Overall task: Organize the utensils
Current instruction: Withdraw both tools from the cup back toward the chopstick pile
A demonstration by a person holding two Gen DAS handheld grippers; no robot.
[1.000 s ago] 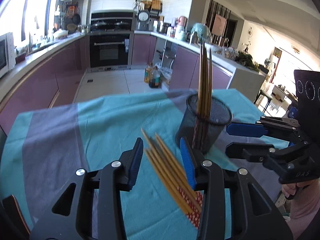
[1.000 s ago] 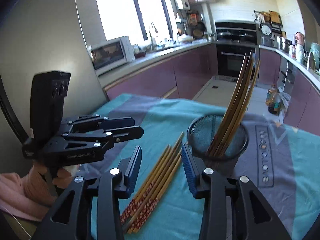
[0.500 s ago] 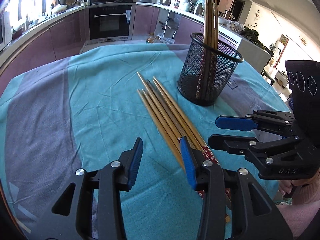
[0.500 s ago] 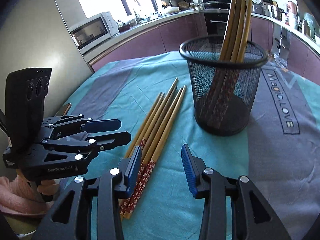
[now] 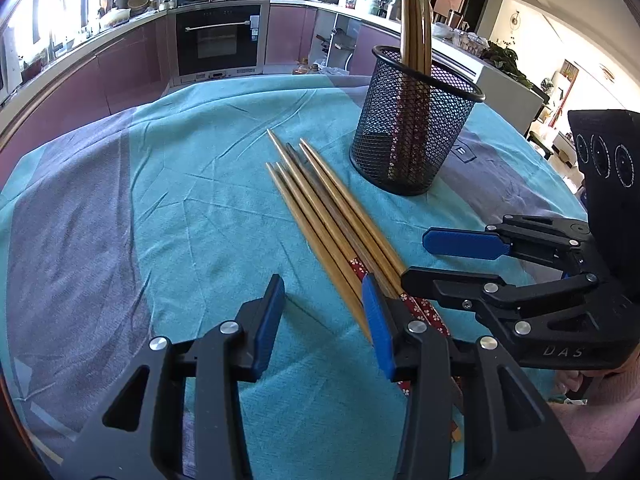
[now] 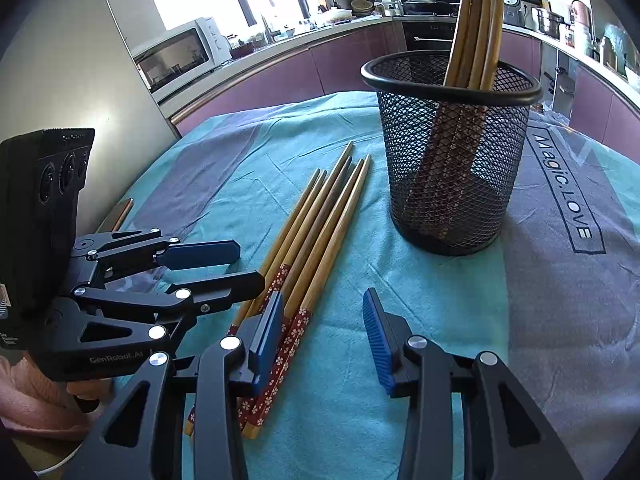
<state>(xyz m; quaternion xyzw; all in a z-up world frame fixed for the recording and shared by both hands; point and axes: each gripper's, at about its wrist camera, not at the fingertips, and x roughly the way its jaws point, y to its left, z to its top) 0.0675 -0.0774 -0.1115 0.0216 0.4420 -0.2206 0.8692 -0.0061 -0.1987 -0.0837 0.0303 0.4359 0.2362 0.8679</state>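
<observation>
Both grippers have dropped toward the desk since a second ago and now tilt more steeply down, so the cloth fills most of each view; within the last half second they hardly shift.

Left gripper (image 5: 322,312): fingers spread, nothing between the pads. Its right-hand finger (image 5: 376,328) stands over the patterned ends of the loose chopsticks (image 5: 328,216); whether it touches them I cannot tell.

Right gripper (image 6: 320,328): fingers spread, nothing pinched, bare cloth between the pads. Its left-hand finger (image 6: 268,332) hangs over the red flowered handles of the same bundle.

In each wrist view the other gripper shows at the side, just beside the handle ends, its fingers also apart. A pink sleeve (image 6: 28,396) shows beneath the left one.

Loose chopsticks: a bundle of about six, lying flat and roughly parallel on the teal and grey cloth (image 5: 180,200) that covers the desk, handle ends near the grippers, tips pointing away toward the holder.

Black mesh holder (image 6: 452,152): upright, just beyond the tips and apart from them. Several more chopsticks (image 6: 476,20) stand in it, tips up, leaning on the rim.

Beyond: kitchen counters, a microwave (image 6: 176,56), a built-in oven (image 5: 218,40).
</observation>
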